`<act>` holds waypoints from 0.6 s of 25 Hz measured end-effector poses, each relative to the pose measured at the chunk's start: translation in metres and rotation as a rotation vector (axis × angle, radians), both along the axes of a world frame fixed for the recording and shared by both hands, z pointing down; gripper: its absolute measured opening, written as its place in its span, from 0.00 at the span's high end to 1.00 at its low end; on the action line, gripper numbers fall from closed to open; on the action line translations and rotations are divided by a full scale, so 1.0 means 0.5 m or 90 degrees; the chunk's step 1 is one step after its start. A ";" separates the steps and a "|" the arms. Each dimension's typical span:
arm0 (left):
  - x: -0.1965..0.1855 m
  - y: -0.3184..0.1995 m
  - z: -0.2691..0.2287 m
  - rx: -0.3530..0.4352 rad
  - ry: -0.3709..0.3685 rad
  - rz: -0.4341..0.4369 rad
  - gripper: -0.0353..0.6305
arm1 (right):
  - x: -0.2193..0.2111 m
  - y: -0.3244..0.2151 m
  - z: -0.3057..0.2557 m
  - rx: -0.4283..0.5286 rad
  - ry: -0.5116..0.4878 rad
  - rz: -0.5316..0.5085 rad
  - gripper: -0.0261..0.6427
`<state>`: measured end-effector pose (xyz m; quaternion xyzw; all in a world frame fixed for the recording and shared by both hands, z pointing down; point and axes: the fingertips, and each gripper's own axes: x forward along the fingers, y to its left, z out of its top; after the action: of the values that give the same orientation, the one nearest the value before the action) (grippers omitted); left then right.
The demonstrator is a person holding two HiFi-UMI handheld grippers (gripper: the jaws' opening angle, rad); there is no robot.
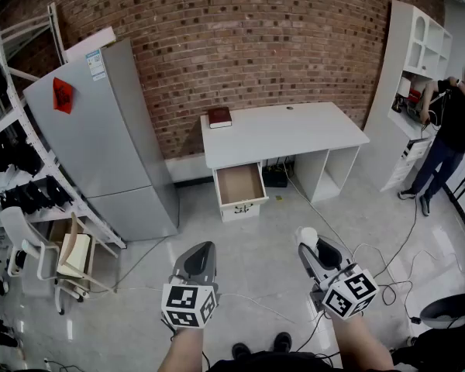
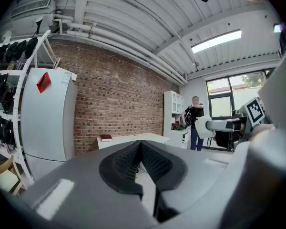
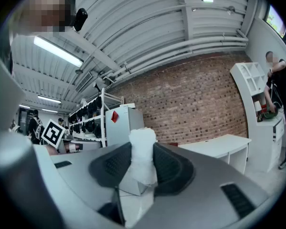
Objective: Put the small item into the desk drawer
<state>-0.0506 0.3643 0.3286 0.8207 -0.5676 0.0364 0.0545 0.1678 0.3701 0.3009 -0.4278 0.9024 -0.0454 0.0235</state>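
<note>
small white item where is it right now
The small white item is clamped in the right gripper, lower right of the head view, above the floor and well short of the open drawer of the white desk.

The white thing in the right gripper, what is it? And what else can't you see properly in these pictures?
Small white lumpy item: right gripper view, right gripper fingers cover its sides; what it is stays unclear.
Open brown-lined drawer of the white desk: head view, too small and far; its near inside wall is hidden by its own front.
Dark red book: head view, cover print too small to read.
</note>
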 end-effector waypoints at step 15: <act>-0.061 0.049 0.019 -0.003 0.002 0.022 0.94 | -0.070 0.037 -0.010 -0.014 -0.044 0.000 0.75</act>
<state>-0.0813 0.3890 0.3378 0.8303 -0.5532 0.0375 0.0563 0.1330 0.3887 0.2957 -0.4260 0.9006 -0.0702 0.0500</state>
